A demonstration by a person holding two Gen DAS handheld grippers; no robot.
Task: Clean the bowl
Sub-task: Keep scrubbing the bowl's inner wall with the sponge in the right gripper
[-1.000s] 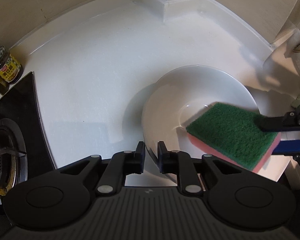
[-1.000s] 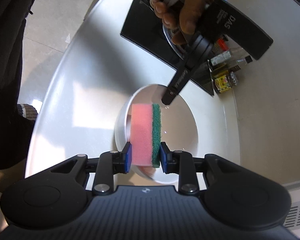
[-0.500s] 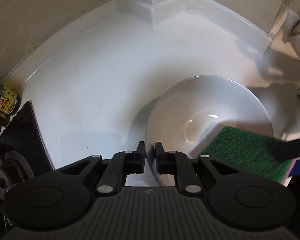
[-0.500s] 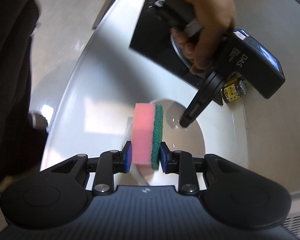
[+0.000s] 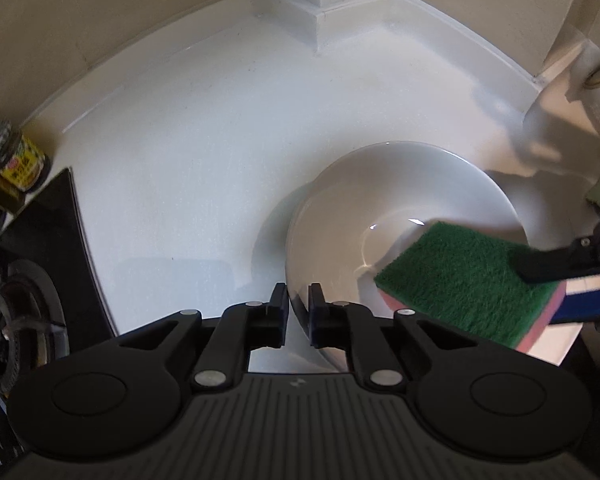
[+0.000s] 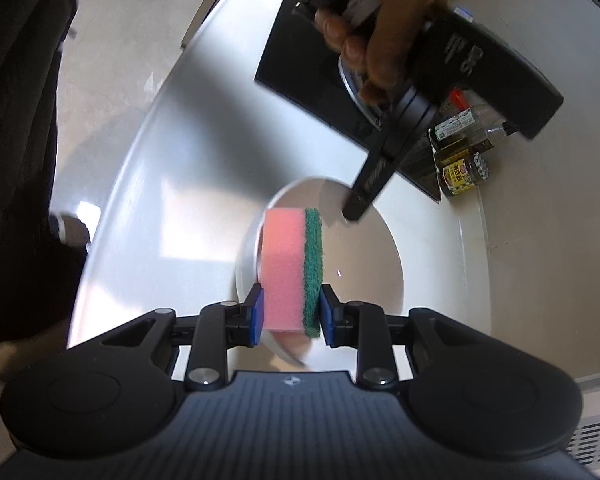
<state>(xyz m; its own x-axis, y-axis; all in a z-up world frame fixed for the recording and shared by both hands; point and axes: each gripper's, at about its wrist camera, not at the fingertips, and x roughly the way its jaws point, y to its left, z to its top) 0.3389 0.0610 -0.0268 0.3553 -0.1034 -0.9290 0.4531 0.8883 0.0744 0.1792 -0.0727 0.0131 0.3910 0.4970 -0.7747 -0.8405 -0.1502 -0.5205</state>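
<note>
Bowl (image 5: 384,200) rim between left gripper (image 5: 297,312) fingers, open counter (image 5: 203,152) behind.

One round white ceramic bowl (image 5: 400,200) is seen at the left fingers' tips. One pink sponge with a green scouring face (image 6: 289,268) is counted between the right fingers. One yellow-labelled glass jar (image 5: 17,156) and one black gas hob (image 5: 31,280) are seen far left of the left fingers.

My right gripper (image 6: 291,311) has swung the sponge (image 5: 466,282) out toward the bowl (image 5: 380,216) rim and back inside.
</note>
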